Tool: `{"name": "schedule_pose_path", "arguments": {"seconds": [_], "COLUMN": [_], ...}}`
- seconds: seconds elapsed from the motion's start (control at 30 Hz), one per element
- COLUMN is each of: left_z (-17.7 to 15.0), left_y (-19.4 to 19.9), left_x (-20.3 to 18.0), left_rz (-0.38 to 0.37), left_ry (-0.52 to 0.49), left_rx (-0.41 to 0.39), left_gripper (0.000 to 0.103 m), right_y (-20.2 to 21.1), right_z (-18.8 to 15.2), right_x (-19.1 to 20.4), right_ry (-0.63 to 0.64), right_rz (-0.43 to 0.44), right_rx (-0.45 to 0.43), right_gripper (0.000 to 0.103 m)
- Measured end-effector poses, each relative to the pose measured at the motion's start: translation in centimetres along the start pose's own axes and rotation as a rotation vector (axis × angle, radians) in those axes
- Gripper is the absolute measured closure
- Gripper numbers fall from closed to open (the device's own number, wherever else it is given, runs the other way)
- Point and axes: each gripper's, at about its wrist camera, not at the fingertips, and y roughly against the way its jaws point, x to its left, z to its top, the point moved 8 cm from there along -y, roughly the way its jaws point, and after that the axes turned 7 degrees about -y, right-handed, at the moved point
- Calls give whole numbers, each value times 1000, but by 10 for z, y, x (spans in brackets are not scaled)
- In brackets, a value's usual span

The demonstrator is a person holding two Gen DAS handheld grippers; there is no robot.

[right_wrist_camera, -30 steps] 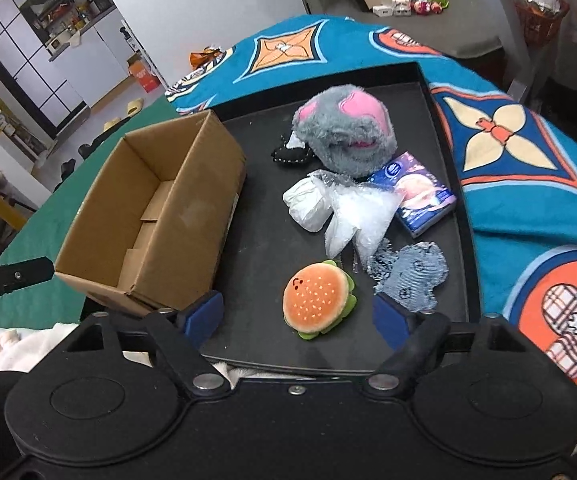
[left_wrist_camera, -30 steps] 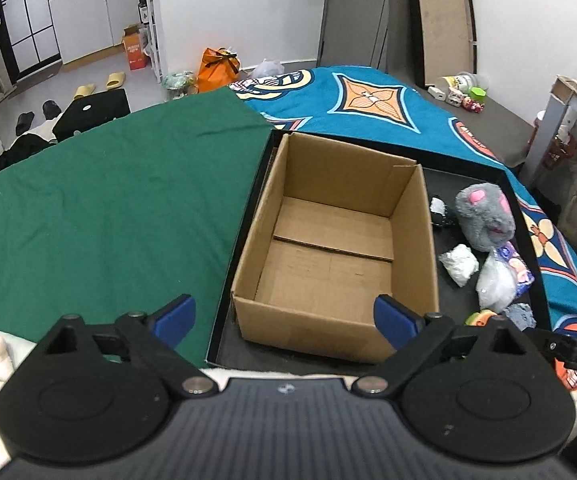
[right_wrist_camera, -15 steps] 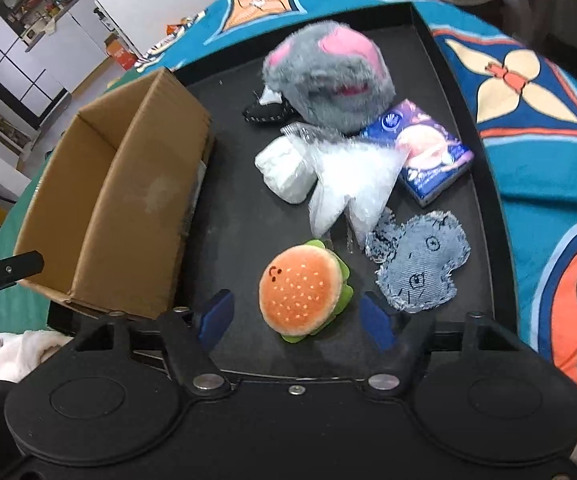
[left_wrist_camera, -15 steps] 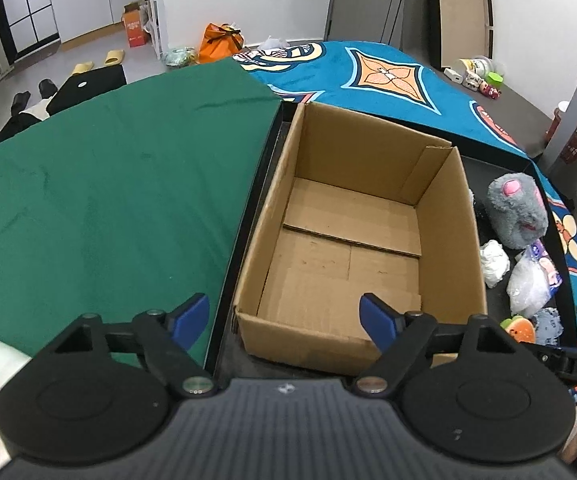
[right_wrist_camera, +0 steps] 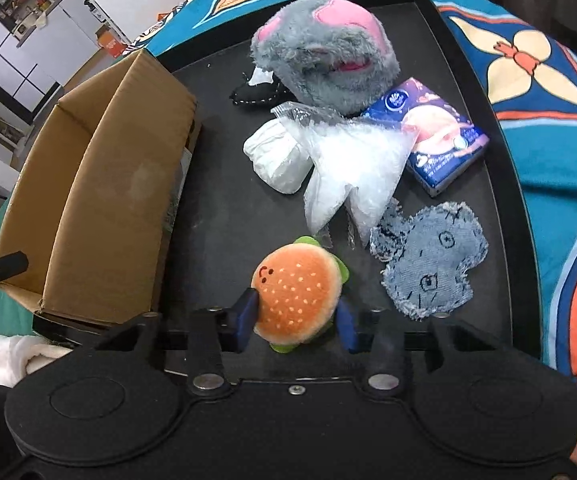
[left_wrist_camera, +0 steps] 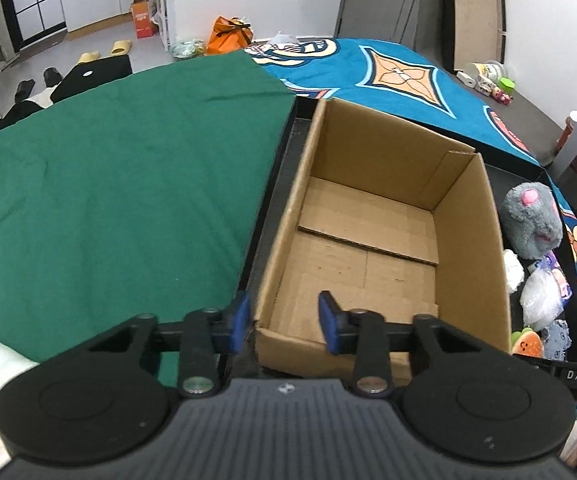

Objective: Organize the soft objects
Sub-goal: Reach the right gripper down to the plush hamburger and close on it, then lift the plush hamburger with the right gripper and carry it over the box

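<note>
Bare cardboard box (left_wrist_camera: 372, 240) on toy-strewn black tray (right_wrist_camera: 224, 216)

Plain brown cardboard box (left_wrist_camera: 388, 216) on black tray (right_wrist_camera: 224, 216). Orange plush burger (right_wrist_camera: 294, 300): white specks, green trim. Fluffy grey plush (right_wrist_camera: 320, 52), pink patches. Frayed pale-blue denim patch (right_wrist_camera: 428, 264). Solid green cloth (left_wrist_camera: 108, 184); teal cloth (left_wrist_camera: 400, 68) with orange diamond motifs.
</note>
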Motion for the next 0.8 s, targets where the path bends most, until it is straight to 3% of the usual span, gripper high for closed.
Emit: {"name": "schedule_pose_path", "arguments": {"seconds": [0.17, 0.8], "left_z": [1, -10], "left_y": [4, 24], "left_x": [8, 8], "left_rz": [0, -46], "left_ry": [33, 12], "left_rx": [-19, -44], "left_gripper": [92, 92], "right_y": [5, 50], "right_z": [3, 20], "right_x": [5, 33], "right_ry": [21, 74], "right_rz": [3, 44], "right_rx": [-31, -181], "right_gripper": [74, 75]}}
